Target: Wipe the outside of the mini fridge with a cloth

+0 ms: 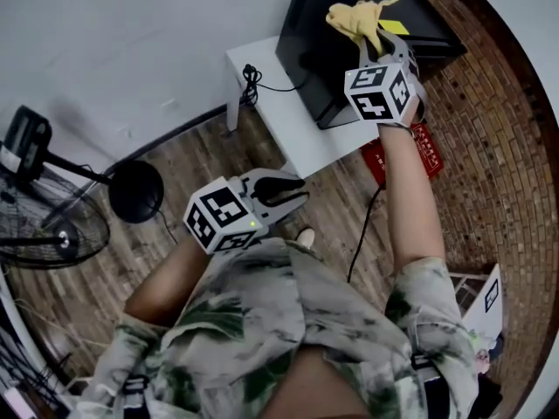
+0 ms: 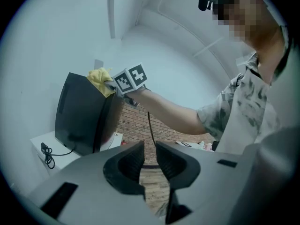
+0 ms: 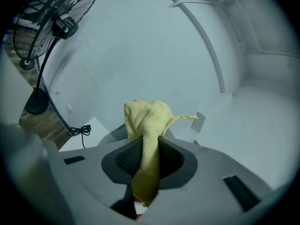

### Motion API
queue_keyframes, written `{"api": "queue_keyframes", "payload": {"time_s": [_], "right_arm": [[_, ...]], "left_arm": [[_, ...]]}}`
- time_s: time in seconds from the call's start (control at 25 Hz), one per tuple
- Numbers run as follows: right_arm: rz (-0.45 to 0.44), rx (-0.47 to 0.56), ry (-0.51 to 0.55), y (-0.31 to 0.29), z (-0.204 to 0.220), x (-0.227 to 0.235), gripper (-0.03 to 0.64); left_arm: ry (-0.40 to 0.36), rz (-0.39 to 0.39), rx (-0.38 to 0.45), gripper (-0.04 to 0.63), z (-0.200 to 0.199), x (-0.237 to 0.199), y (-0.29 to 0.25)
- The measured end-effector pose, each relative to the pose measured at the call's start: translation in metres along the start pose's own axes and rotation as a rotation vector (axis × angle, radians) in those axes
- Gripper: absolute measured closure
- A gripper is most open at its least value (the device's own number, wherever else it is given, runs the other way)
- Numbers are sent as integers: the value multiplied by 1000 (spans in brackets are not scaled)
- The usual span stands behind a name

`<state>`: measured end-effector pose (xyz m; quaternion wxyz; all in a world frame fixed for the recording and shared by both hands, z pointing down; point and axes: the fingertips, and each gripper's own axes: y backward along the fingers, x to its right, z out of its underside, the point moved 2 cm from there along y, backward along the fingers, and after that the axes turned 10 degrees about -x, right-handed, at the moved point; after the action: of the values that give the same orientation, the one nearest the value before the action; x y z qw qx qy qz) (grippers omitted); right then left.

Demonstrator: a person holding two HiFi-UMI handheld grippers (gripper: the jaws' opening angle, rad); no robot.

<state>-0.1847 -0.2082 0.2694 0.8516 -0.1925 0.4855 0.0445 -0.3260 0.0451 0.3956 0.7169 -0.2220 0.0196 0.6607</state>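
Pinching yellow cloth [image 3: 147, 125] against mini fridge [image 1: 316, 55] top, R hand-held gripper [image 3: 149, 157].

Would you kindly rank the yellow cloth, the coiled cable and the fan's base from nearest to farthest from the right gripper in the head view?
1. Yellow cloth: in the right gripper's jaws, at the mini fridge's top.
2. Coiled cable: on the white table, to the left.
3. Fan's base: on the floor, far left.

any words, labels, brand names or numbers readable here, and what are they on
None can be read.
Red item: white print, too small to read.
Yellow sticker on the mini fridge: nothing legible.
White box: a square marker, no letters.
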Motion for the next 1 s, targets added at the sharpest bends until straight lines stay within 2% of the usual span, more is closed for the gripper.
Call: {"api": "queue_keyframes", "payload": {"time_s": [0.24,0.52,1.0], "right_arm": [[-8,-96,91,-23,9,-32,523],[-62,-207,116,-52,36,-75,522],[-185,-354,141,-98,82,-164,522]], "left_arm": [[16,-13,19,508,6,-2,14],[28,-32,43,508,7,-7,27],[73,-61,20,507,24,-22,40]]}}
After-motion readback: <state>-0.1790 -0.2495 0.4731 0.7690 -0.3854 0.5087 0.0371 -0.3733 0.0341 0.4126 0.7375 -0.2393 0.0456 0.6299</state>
